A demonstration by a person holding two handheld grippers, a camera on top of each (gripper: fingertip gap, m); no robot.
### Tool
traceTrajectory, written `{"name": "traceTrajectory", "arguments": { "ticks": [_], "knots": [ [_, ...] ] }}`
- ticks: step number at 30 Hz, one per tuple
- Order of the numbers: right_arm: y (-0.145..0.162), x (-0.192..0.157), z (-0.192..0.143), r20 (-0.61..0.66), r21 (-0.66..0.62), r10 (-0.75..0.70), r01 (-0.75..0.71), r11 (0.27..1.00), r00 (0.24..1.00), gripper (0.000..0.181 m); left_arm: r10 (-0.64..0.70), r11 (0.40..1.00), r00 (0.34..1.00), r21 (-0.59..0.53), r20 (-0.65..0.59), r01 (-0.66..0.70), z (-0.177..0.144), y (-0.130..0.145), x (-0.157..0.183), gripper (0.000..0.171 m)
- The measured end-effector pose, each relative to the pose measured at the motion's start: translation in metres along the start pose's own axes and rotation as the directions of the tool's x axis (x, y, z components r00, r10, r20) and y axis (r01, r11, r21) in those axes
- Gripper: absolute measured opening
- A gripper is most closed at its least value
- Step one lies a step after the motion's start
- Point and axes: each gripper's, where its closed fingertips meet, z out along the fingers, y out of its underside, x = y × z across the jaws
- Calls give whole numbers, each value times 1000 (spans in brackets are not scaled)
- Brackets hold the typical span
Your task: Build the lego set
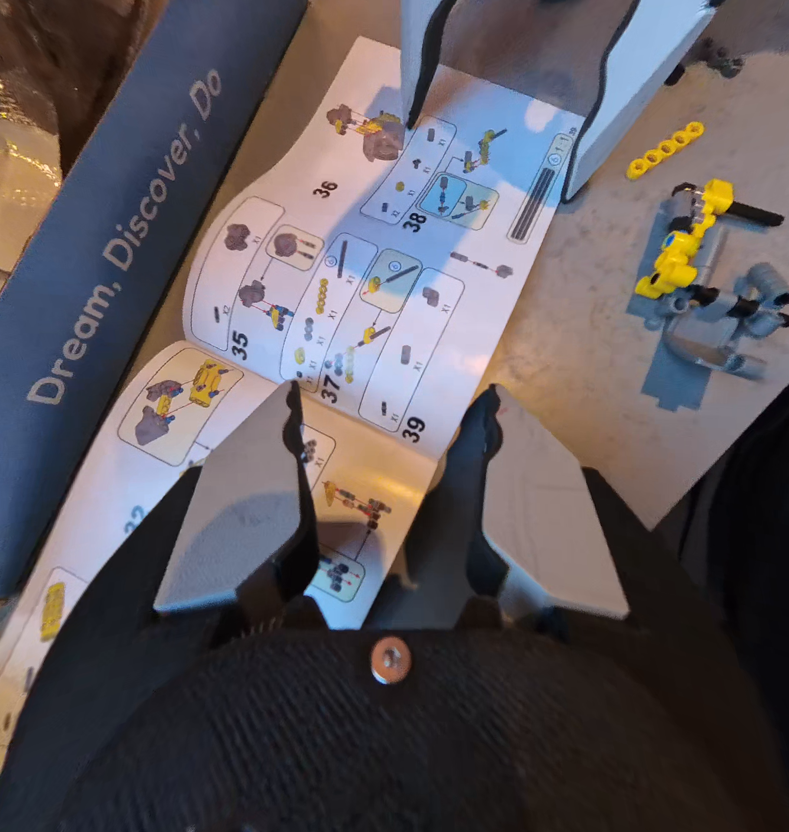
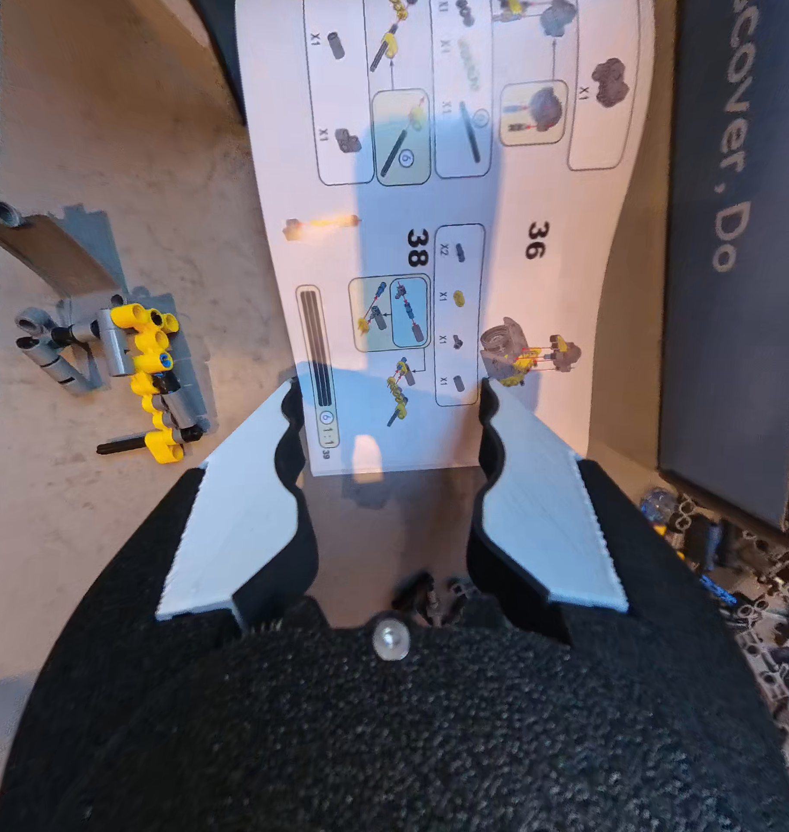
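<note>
Tabletop (image 2: 113,135), mottled beige, under open instruction booklet (image 1: 383,279)

Open instruction booklet (image 1: 383,288) beside dark box (image 1: 91,270) — brick assembly (image 2: 149,369) nearby.

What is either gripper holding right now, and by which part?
Nothing. Left gripper and right gripper both hang open over the instruction booklet, with nothing between the fingers.
</note>
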Motion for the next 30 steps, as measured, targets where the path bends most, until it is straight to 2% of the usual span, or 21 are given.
{"name": "traceTrajectory", "arguments": {
  "ticks": [7, 8, 9, 10, 13, 17, 20, 22, 24, 26, 30],
  "knots": [
    [-4, 1, -2, 47, 11, 29, -30, 999, 998, 74, -33, 999, 999, 31, -36, 34, 0, -4, 3, 89],
    [-7, -4, -3, 96, 27, 41, -44, 999, 995, 58, -28, 999, 999, 38, -30, 29, 0, -4, 3, 89],
    [-10, -17, -5, 205, 41, 61, -70, 997, 977, 13, -24, 999, 999, 43, -29, 25, 0, -4, 3, 90],
    [-12, -25, -4, 285, 34, 96, -110, 993, 954, 0, -22, 999, 999, 44, -27, 23, 0, -4, 4, 91],
    [-15, -23, 1, 314, 34, 154, -173, 984, 937, 0, -20, 999, 1000, 43, -19, 21, 2, -4, 3, 92],
    [-12, -13, -3, 148, 19, 57, -60, 998, 987, 0, -28, 998, 999, 47, -23, 29, 2, -4, 2, 86],
    [-13, -9, -12, 97, 28, 41, -44, 999, 994, 2, -31, 998, 1000, 57, 4, 31, -1, -6, -3, 84],
    [-14, -11, -21, 91, 67, 30, -37, 997, 995, 45, -28, 996, 999, 85, 19, 26, -5, -11, -5, 83],
    [-3, -7, -21, 57, 35, 34, -36, 999, 998, 67, -25, 995, 999, 95, 21, 23, -7, -14, -6, 85],
    [4, -9, -16, 45, 20, 17, -18, 1000, 999, 67, -18, 996, 1000, 91, 21, 16, -5, -16, -5, 86],
    [9, -10, -6, 9, -18, -46, 46, 999, 999, 44, -6, 997, 1000, 81, 17, 5, -1, -18, -3, 85]
  ]
}}
